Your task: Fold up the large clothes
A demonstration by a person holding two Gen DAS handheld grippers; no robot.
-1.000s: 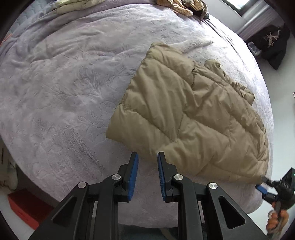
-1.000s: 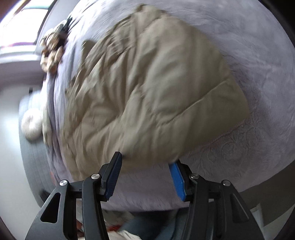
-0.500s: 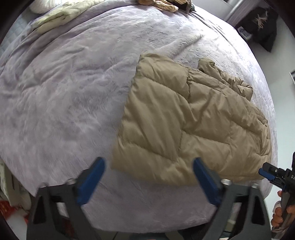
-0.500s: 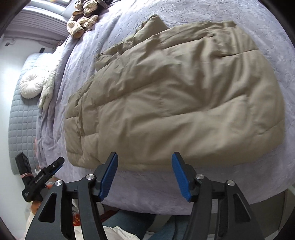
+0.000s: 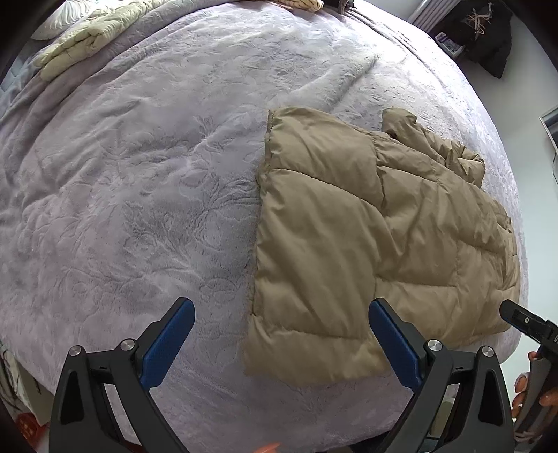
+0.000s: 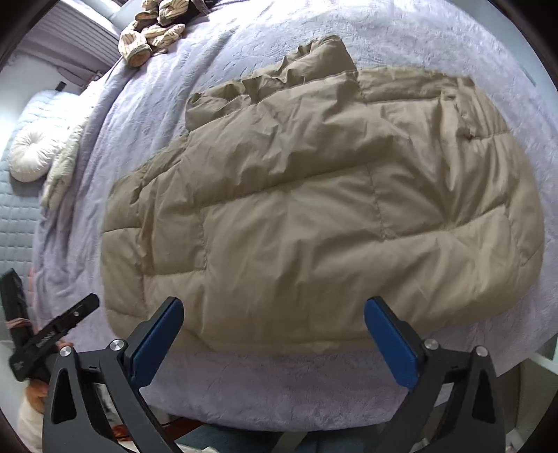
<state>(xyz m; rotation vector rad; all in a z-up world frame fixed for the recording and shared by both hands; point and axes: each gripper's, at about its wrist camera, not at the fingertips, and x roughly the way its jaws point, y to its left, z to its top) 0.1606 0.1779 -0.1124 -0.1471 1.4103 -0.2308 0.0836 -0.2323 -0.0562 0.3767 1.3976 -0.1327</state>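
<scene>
A tan puffer jacket [image 5: 366, 226] lies folded flat on the lilac bed cover [image 5: 139, 174], near the bed's front edge. My left gripper [image 5: 281, 306] hovers open above the jacket's near left corner, nothing pressed between its blue pads. In the right wrist view the jacket [image 6: 314, 209] fills the middle. My right gripper [image 6: 273, 303] hangs over its near edge with its jaws opening and no cloth gripped. Each gripper shows at the edge of the other's view: the right gripper [image 5: 523, 324] and the left gripper [image 6: 52, 334], both in a hand.
A cream garment [image 5: 80, 38] lies at the bed's far left. A striped garment [image 6: 153, 31] and a round white cushion [image 6: 31, 153] lie beyond the jacket. A dark coat [image 5: 481, 31] hangs by the wall. The bed's front edge [image 6: 314, 400] runs just below the grippers.
Both grippers' jaws have spread from narrow to wide. The left gripper has shifted towards the jacket's left corner and the right has swung along its near edge. The jacket lies still.
</scene>
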